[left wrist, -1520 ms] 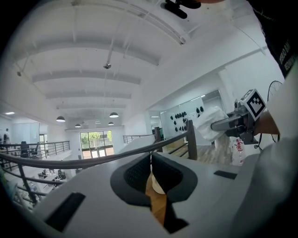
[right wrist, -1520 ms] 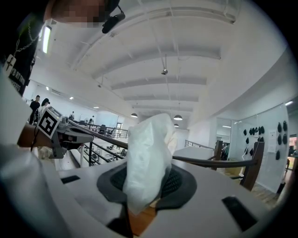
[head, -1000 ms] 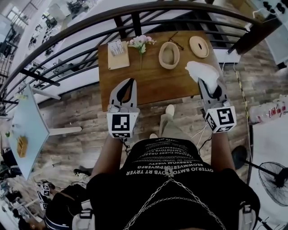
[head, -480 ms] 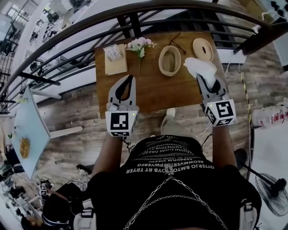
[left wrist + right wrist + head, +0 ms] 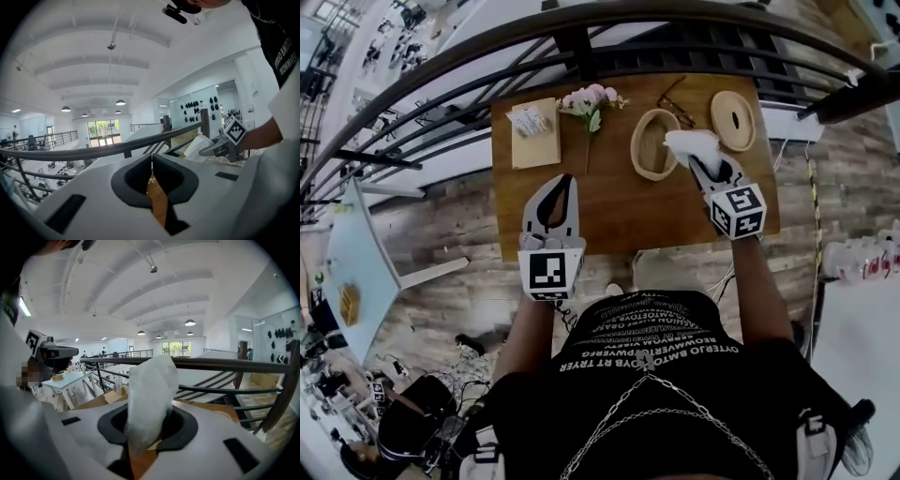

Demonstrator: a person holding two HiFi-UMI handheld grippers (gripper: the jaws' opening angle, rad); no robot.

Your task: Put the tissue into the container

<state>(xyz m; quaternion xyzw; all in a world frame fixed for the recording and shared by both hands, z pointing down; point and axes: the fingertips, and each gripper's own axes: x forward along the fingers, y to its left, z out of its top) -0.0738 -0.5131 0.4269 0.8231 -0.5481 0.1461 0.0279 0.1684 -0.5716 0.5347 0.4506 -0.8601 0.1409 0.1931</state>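
Here right tongs point(image 5: 695, 157) hold tissue point(image 5: 688, 142) by the container point(image 5: 636, 150) rim.

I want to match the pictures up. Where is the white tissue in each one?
Head view: the tissue is at upper right, held by the right gripper, beside the oval container.
Left gripper view: right of middle, a pale crumple.
Right gripper view: dead centre, pinched between the jaws.
Shared landmark: the dark curved railing.

One held tissue point(image 5: 689, 142), one container point(image 5: 635, 150), one lid point(image 5: 727, 127), one flower sprig point(image 5: 592, 96), one pair of glasses point(image 5: 680, 111)
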